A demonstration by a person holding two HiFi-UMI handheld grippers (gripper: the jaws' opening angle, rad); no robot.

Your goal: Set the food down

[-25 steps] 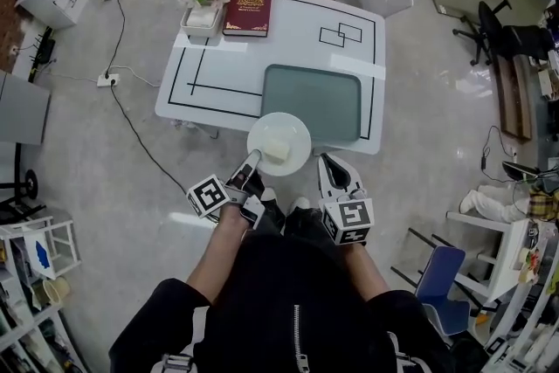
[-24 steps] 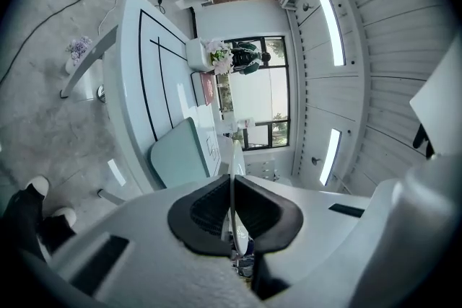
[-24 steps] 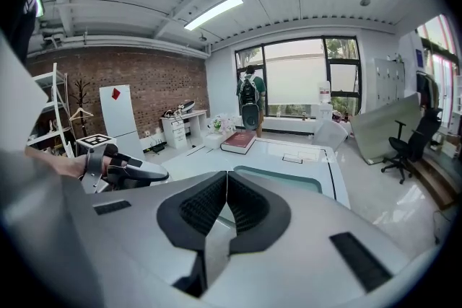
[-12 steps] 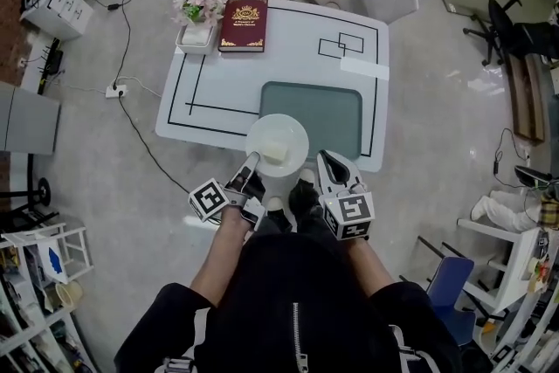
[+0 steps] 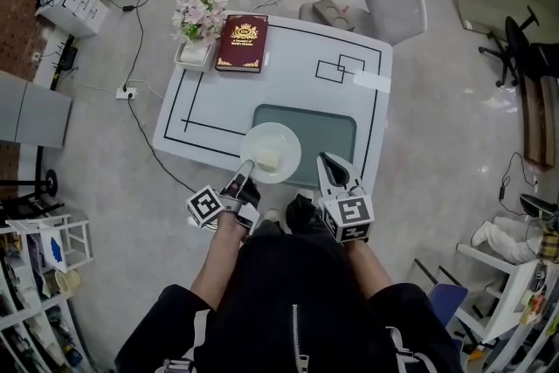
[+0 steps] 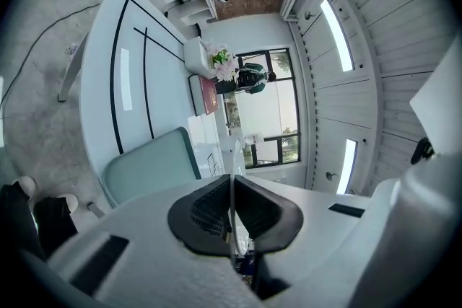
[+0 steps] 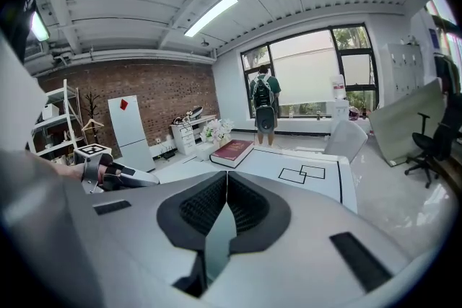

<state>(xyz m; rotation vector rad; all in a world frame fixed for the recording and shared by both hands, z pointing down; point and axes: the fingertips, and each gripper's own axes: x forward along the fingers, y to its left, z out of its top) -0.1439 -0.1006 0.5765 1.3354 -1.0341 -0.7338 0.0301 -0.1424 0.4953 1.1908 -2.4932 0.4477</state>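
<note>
My left tool (image 5: 246,170) is clamped on the near rim of the plate (image 5: 281,134), so the food (image 5: 267,159) lies straight ahead over the worktop's (image 5: 288,65) near edge and the green mat's (image 5: 325,120) left corner, while my right tool (image 5: 330,167), closed and empty, sits beside it.

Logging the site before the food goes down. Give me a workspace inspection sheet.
Surface: white table, black outlines, green mat near its front edge.
Job's things: plate with pale food block, held over the mat's near-left corner.
Clutter: red book, flowers at far left corner.
Grippers: left gripper shut on plate rim; right gripper shut, empty.
Cables: power strip and cables on floor, left of table.
Surroundings: grey chair beyond the table.
</note>
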